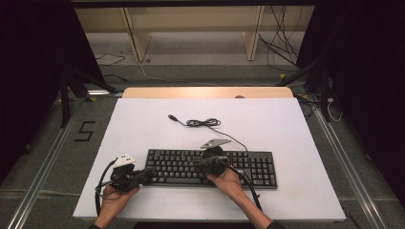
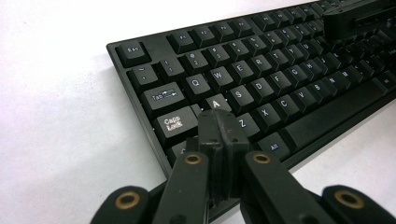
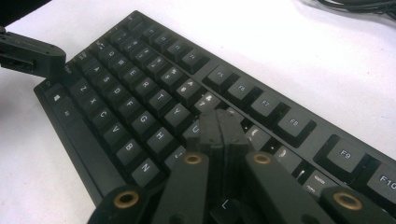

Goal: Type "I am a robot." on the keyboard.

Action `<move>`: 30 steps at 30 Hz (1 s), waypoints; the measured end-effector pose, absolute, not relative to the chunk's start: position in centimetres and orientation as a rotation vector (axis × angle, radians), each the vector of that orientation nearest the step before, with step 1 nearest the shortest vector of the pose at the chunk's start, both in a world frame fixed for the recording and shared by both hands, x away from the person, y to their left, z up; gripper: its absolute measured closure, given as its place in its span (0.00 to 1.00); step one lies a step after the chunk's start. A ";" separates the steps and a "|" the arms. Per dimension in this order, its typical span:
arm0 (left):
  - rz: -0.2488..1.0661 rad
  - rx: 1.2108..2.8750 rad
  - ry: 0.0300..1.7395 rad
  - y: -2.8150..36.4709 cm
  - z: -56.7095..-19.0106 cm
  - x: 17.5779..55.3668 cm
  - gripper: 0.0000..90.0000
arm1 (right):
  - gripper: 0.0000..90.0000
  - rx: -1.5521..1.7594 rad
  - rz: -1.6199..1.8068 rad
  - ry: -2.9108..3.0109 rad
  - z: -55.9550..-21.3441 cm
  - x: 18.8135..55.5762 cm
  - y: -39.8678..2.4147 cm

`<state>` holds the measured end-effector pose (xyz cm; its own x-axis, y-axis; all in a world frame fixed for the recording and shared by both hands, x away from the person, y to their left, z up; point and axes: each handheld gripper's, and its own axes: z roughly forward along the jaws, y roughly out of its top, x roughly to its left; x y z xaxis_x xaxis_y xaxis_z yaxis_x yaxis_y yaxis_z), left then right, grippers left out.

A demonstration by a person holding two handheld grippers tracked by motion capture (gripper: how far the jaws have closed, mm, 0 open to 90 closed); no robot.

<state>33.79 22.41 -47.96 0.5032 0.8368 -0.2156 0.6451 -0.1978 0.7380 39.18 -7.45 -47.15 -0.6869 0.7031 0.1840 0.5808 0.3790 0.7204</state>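
A black keyboard (image 1: 210, 168) lies across the front of the white table (image 1: 143, 129). My left gripper (image 1: 147, 175) is shut at the keyboard's left end. In the left gripper view its joined tips (image 2: 217, 122) sit just in front of the A key with nothing between them. My right gripper (image 1: 197, 163) is shut too and points left over the middle of the keys. In the right gripper view its tips (image 3: 219, 122) hover by the U key on the keyboard (image 3: 154, 102). Whether either tip touches a key I cannot tell.
The keyboard's cable (image 1: 204, 123) lies loosely coiled behind it, its plug (image 1: 171, 116) free on the table. Beyond the table's wooden far edge (image 1: 205, 92) stand pale shelf legs (image 1: 136, 38), loose floor cables (image 1: 282, 45) and dark stands at both sides.
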 end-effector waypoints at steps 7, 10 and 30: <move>0.289 1.939 1.224 22.4 -48.1 33.9 0.99 | 1.00 1.171 1.182 2.481 -47.4 39.3 -7.3; 0.284 1.941 1.228 22.4 -48.1 33.9 0.99 | 1.00 1.174 1.175 2.486 -47.5 39.4 -7.3; 0.276 1.954 1.248 22.3 -48.3 34.0 0.99 | 1.00 1.169 1.153 2.488 -47.9 39.4 -7.2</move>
<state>34.00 22.28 -48.33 0.4931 0.8421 -0.2185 0.6712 -0.2085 0.7113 39.42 -7.21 -47.85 -0.6814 0.7123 0.1683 0.5887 0.3968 0.7043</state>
